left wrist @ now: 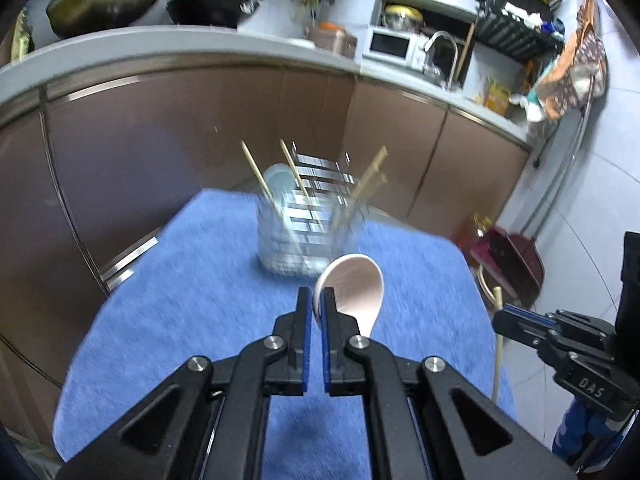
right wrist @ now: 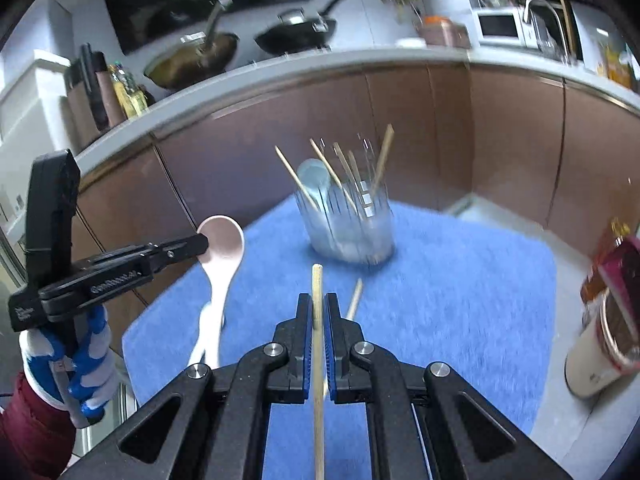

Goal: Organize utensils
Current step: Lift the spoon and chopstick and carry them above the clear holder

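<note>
our left gripper pinches the pink spoon by its rim, our right gripper clamps one chopstick; either may slip or miss the holder at twelve o'clock.

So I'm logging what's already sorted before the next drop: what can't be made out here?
- Utensil holder: motion-blurred in both wrist views, so its compartments and what lies at its bottom are unreadable.
- Chopstick clamped by the right gripper: lower end cut off by the frame's bottom edge.
- Spoon in the left gripper: handle hidden behind that gripper's fingers in the left view.
</note>
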Motion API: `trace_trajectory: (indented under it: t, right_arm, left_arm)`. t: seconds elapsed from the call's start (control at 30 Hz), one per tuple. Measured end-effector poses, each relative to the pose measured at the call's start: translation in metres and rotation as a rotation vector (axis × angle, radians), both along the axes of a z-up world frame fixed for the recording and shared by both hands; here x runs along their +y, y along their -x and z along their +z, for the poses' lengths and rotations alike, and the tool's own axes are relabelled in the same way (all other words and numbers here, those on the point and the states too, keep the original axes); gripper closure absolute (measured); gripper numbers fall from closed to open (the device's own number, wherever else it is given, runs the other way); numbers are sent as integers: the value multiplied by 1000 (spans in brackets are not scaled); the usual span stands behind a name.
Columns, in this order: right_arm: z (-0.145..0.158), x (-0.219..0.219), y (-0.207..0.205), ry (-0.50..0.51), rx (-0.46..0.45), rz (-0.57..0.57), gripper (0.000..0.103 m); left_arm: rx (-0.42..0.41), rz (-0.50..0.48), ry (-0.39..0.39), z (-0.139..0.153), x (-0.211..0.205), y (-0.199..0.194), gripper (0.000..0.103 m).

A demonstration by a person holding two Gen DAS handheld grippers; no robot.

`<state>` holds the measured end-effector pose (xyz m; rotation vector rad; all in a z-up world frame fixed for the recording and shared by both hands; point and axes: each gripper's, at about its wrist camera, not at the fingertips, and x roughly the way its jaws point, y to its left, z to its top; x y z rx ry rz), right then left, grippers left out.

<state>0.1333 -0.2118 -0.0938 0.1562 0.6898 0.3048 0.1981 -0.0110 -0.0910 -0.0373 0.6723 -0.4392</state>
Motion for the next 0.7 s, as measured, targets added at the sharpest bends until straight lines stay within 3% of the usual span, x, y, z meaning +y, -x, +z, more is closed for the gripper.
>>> trace_trajectory:
  t: [0.37, 0.57, 0.7]
  right_arm:
    - [87, -11, -69, -107, -337, -13, 97]
    - [109, -16, -125, -159, -462, -19, 97]
    - [108, -18, -158, -178, -511, -29, 97]
  left_arm:
    - [-171, 153, 108, 59, -3, -83, 100]
    - [-257, 245, 85, 64, -16, -133, 100]
    - [-304, 289, 54, 60, -25, -154, 100]
